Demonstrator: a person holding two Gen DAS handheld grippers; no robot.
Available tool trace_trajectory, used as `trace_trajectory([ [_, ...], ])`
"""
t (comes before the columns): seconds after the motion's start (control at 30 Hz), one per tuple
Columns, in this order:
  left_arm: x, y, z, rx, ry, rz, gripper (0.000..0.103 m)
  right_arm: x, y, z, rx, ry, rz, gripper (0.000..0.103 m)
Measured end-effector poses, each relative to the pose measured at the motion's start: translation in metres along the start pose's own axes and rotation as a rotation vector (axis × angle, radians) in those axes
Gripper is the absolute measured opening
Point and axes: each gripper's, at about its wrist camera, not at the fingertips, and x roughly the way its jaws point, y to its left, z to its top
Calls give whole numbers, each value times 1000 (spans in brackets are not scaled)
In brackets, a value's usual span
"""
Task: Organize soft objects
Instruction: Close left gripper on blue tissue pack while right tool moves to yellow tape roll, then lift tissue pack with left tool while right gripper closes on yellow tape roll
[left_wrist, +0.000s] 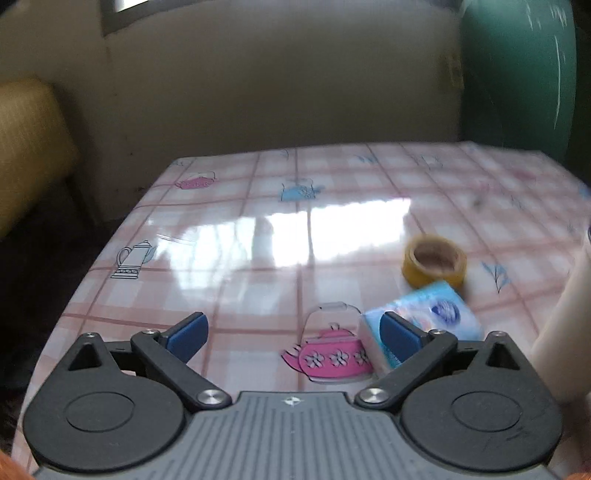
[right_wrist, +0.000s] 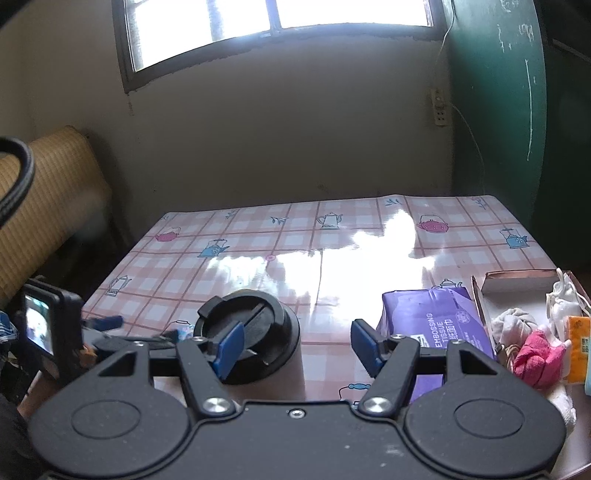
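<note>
In the left wrist view my left gripper (left_wrist: 293, 334) is open above the checked tablecloth (left_wrist: 258, 240). A small blue and white tissue pack (left_wrist: 424, 325) lies just at its right finger, outside the gap. In the right wrist view my right gripper (right_wrist: 297, 345) is open and empty. A purple tissue pack (right_wrist: 439, 321) lies to its right. Beyond that, a cardboard box (right_wrist: 517, 286) holds a pink cloth (right_wrist: 537, 356), a grey-white cloth (right_wrist: 511, 325), a white cloth (right_wrist: 563, 304) and an orange tissue pack (right_wrist: 578, 345).
A yellow tape roll (left_wrist: 434, 264) lies behind the small tissue pack. A white cylinder (left_wrist: 565, 325) stands at the right edge of the left view. A black-lidded cup (right_wrist: 251, 336) stands under the right gripper's left finger. The left gripper's body and its camera screen (right_wrist: 40, 328) show at left.
</note>
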Motion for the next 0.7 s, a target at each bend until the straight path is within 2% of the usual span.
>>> trace_trajectory([
  [0.07,-7,5,3,-27,-17,-124,103,2,2,1,0,3,11,77],
  [0.1,-8,-1,4,8,-18,-160,103,4,4,1,1,5,16,77],
  [0.2,-3,-23,2,95,6,-137,103,2,11,4,-14,-1,28,77],
  [0.3,4,-31,-1,47,36,-194,103,1,17,5,-32,-7,27,77],
  [0.4,15,-42,-3,26,48,-193,103,2,21,7,-42,-8,35,77],
  [0.5,24,-50,-9,40,76,-145,101,3,28,9,-59,-6,43,77],
  [0.53,24,-50,-11,44,71,-135,98,3,30,10,-66,-5,48,77],
  [0.6,22,-43,-13,24,50,-109,76,7,37,11,-81,4,56,77],
  [0.7,20,-26,-11,-24,48,-109,76,20,51,16,-92,35,74,77],
])
